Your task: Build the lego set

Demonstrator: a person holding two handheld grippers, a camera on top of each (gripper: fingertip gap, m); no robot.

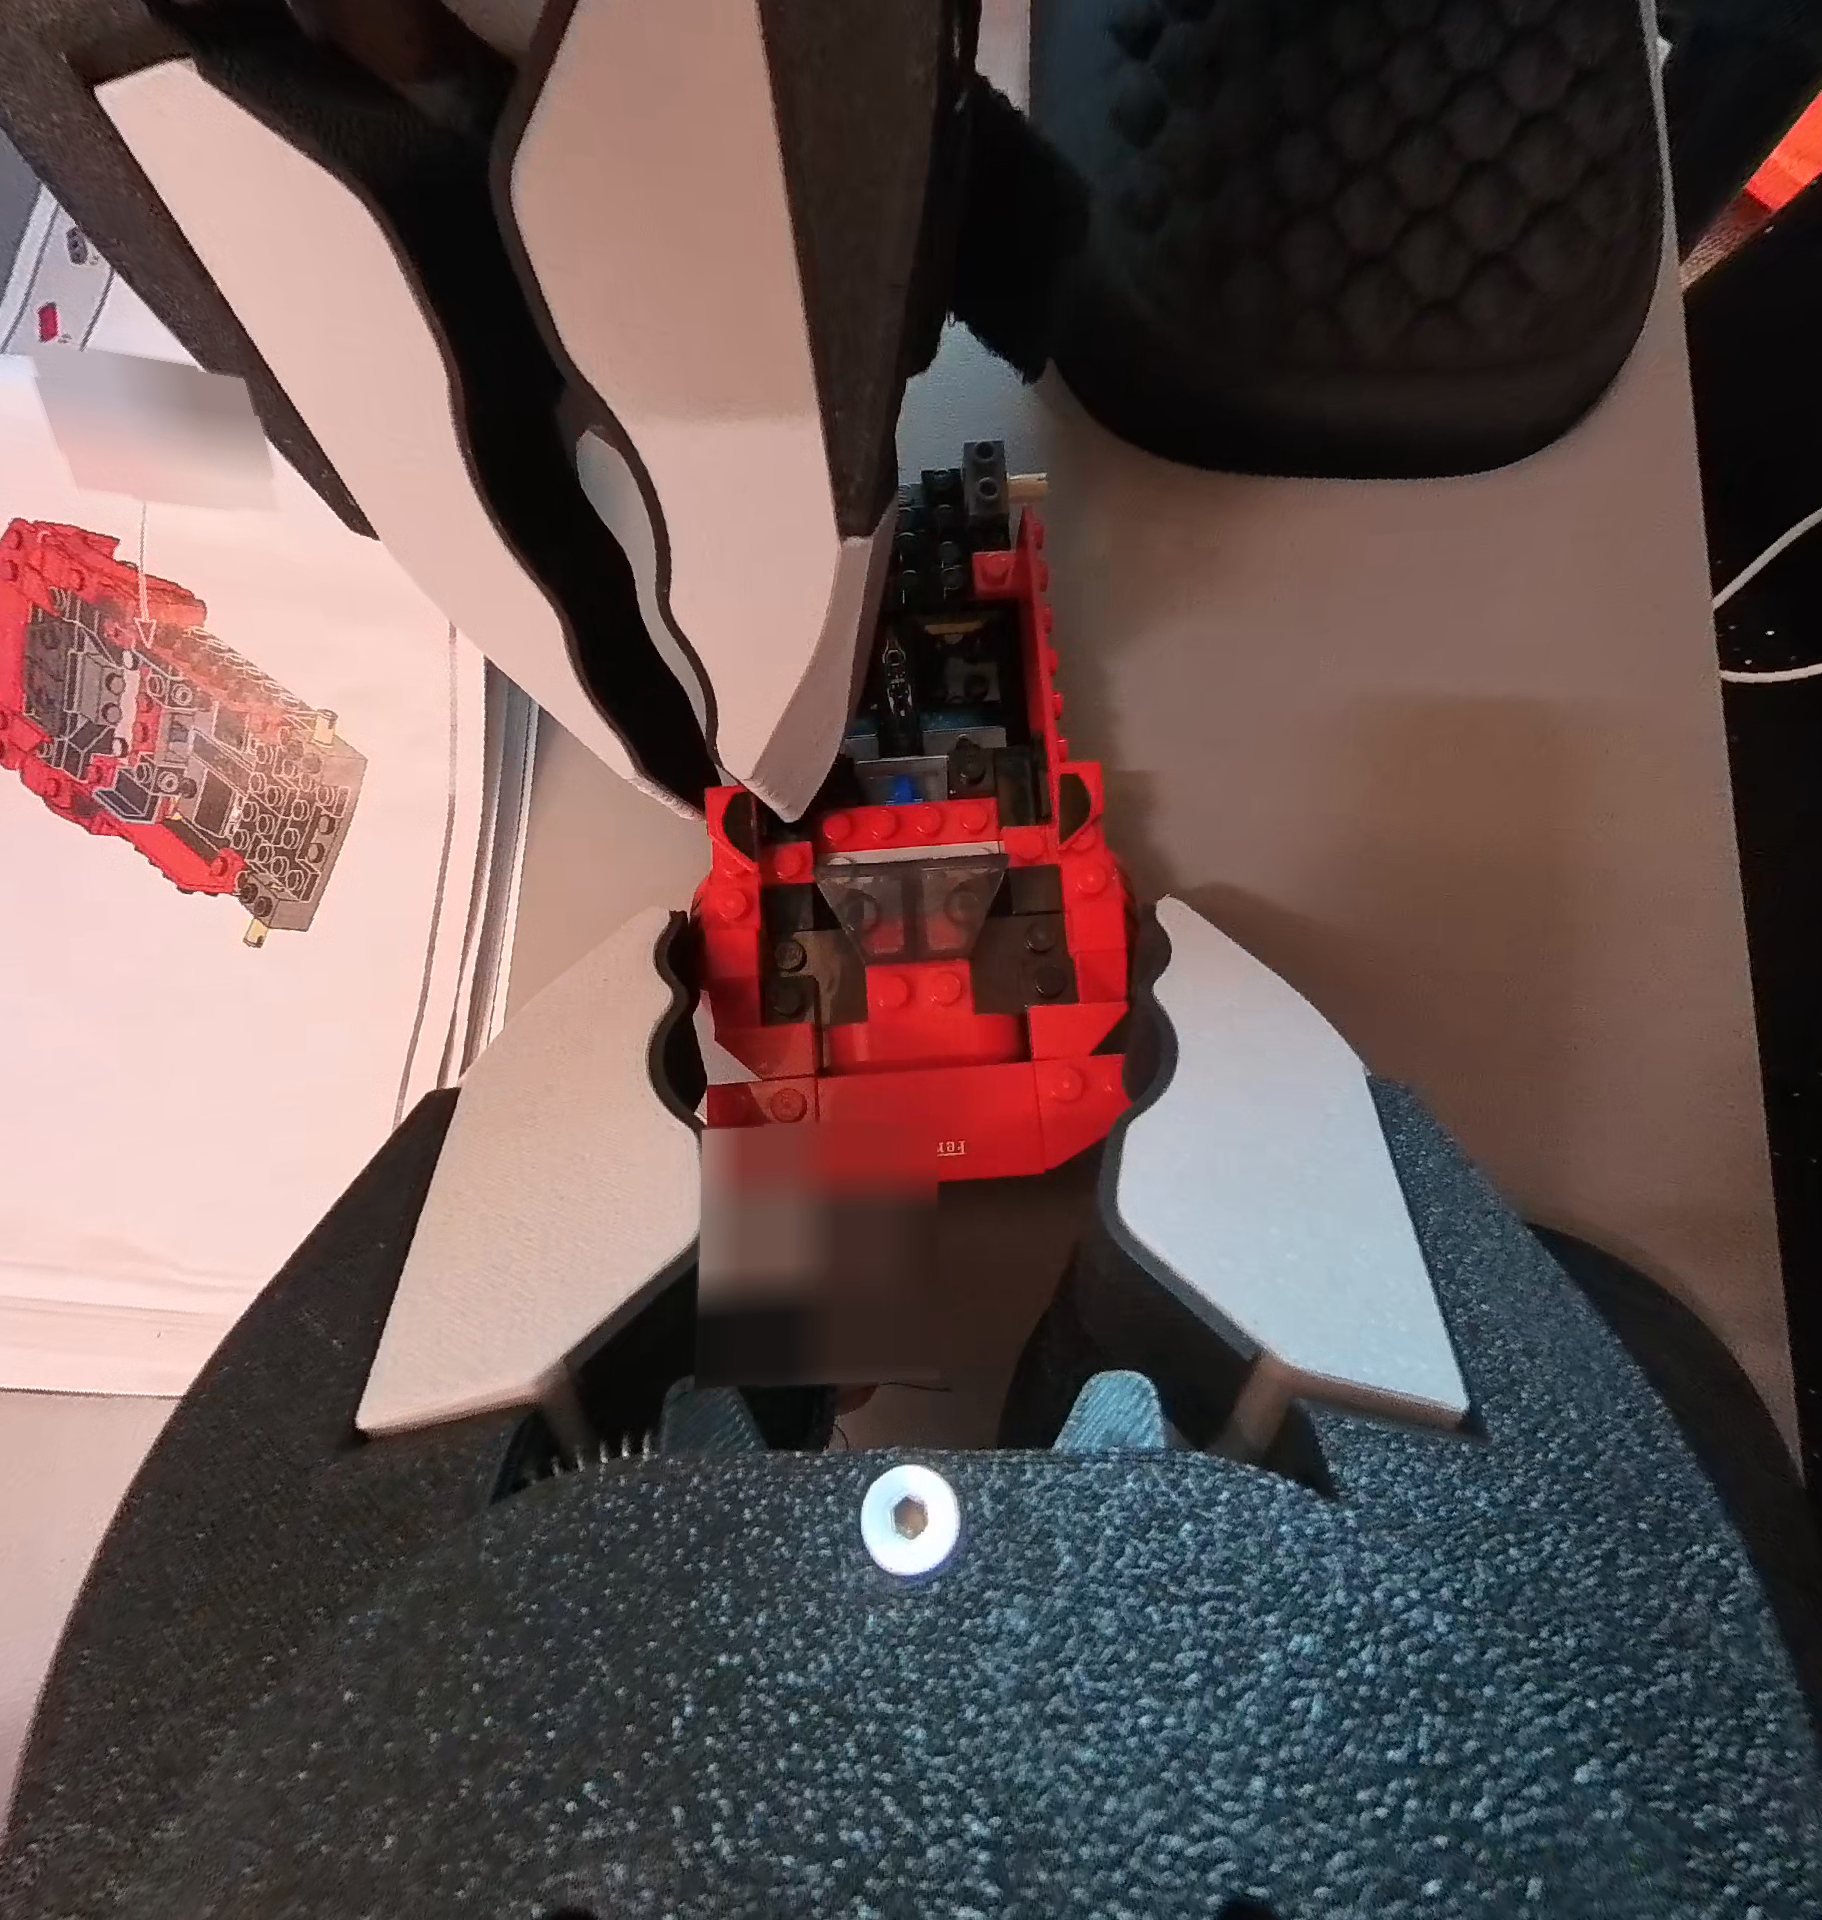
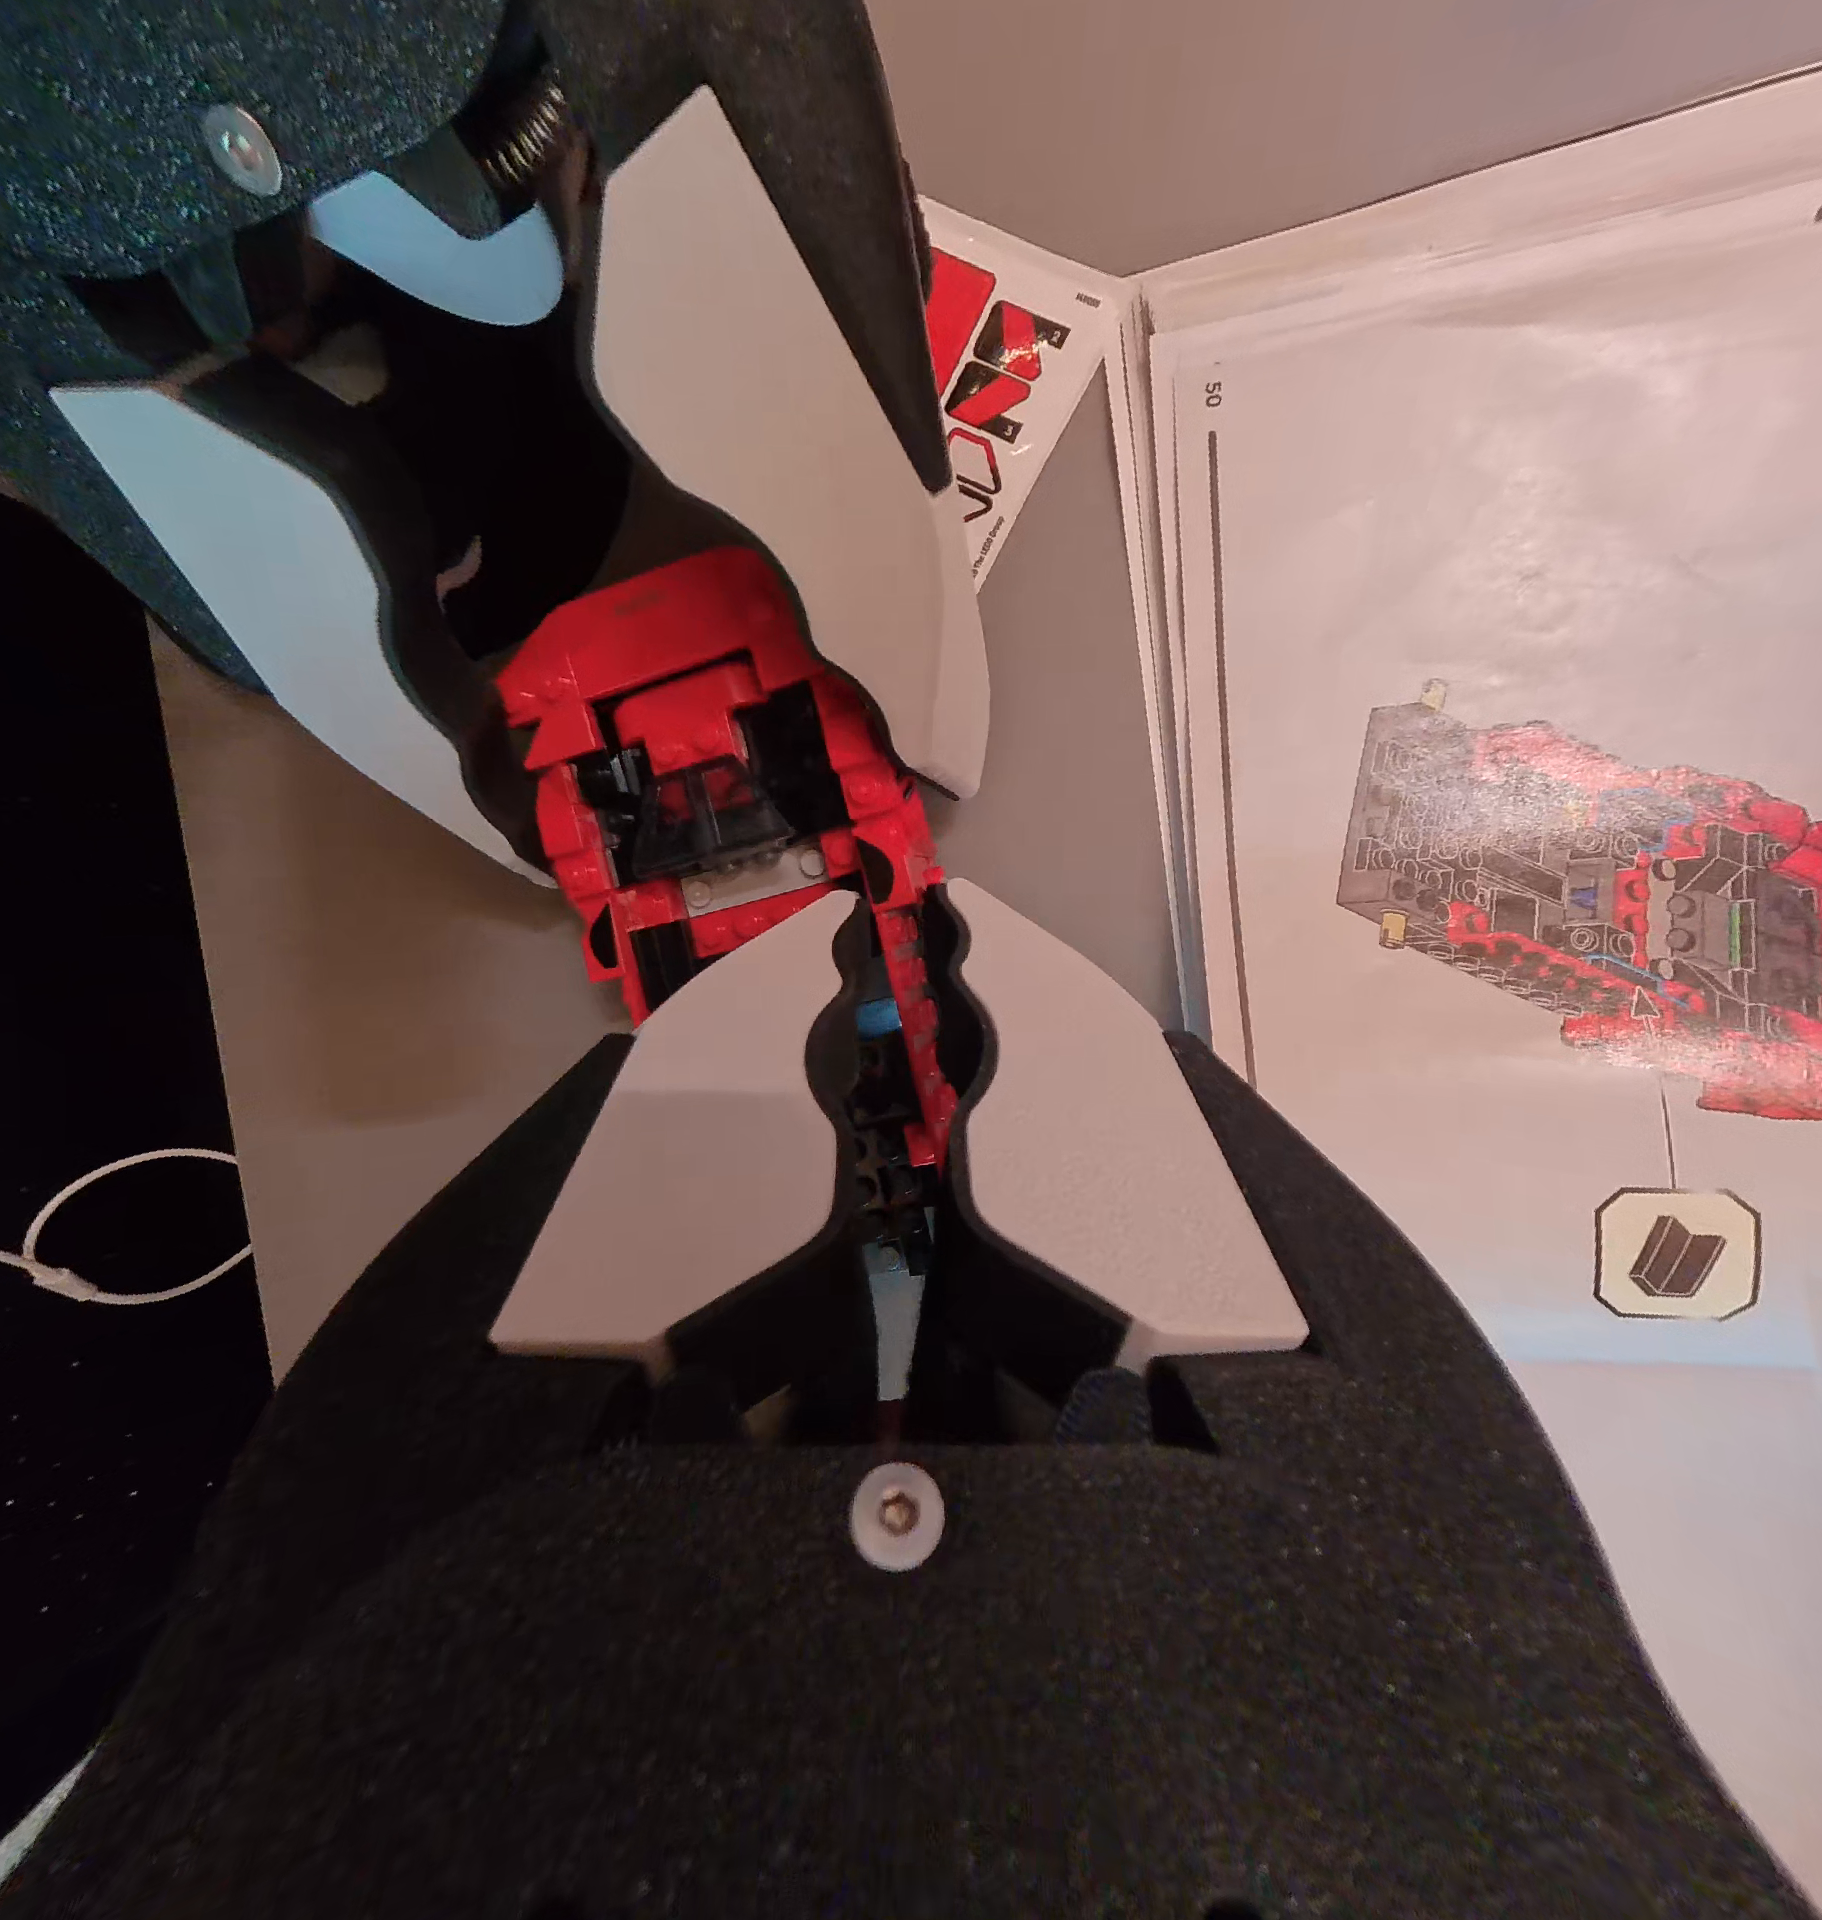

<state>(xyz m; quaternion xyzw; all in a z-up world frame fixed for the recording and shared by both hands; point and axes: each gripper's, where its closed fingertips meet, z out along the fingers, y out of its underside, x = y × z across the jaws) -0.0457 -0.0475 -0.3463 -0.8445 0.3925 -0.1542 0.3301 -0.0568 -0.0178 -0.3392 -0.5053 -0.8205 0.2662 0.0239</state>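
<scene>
Above the table (image 1: 1250, 727), both tools clamped on the red car (image 1: 917, 997): left tool (image 1: 917, 997) front, right tool (image 2: 902, 1039) side wall.

I note white cable tie (image 2: 107, 1262) lower left on black mat (image 2: 55, 935), grey tabletop (image 2: 1042, 125) above, white cord (image 1: 1780, 582) right edge.

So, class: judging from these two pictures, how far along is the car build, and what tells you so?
Done: the red car has its wide end and one long side wall built. In hand: the left claw clamps that wide end, while the right claw pinches the side wall. Left: the middle is open, black pieces and studs showing, with no roof or wheels visible. The instruction booklet lies open beside it, so more steps likely remain.
</scene>
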